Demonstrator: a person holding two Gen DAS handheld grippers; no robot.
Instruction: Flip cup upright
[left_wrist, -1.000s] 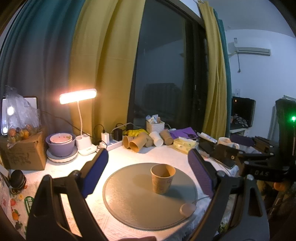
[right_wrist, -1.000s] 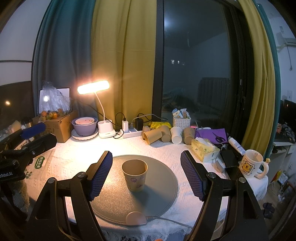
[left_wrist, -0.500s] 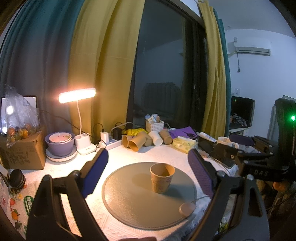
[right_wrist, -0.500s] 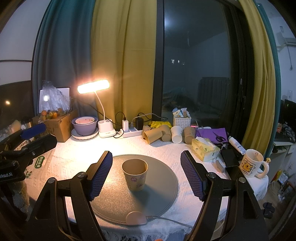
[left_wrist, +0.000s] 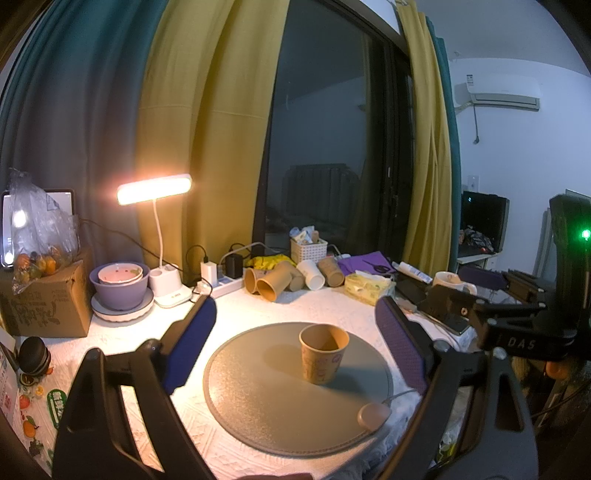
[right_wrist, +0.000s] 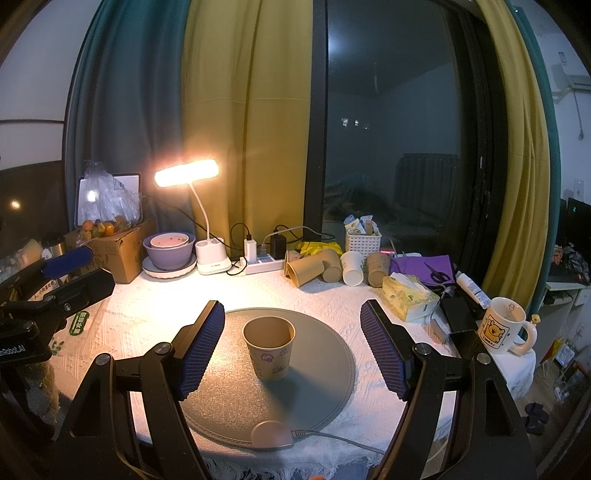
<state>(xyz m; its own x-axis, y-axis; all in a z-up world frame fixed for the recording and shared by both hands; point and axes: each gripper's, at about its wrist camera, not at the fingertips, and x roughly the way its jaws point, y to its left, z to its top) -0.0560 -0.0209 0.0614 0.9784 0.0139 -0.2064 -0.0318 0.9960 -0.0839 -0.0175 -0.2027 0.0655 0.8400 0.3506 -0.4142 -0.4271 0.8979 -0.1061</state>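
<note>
A brown paper cup (left_wrist: 323, 352) stands upright, mouth up, on the round grey mat (left_wrist: 258, 398); it also shows in the right wrist view (right_wrist: 269, 347), on the mat (right_wrist: 317, 387). My left gripper (left_wrist: 295, 347) is open and empty, held back from the cup. My right gripper (right_wrist: 293, 345) is open and empty too, with the cup between and beyond its blue pads (right_wrist: 199, 350). The right gripper's body shows at the right of the left wrist view (left_wrist: 517, 332).
Several paper cups (right_wrist: 325, 266) lie or stand at the table's back by a power strip (right_wrist: 258, 264). A lit desk lamp (right_wrist: 186, 173), bowls (right_wrist: 168, 251), a cardboard box (right_wrist: 110, 247), a tissue pack (right_wrist: 408, 297) and a mug (right_wrist: 502, 325) ring the mat. A small pink puck with a cable (right_wrist: 269, 434) sits on the mat's front edge.
</note>
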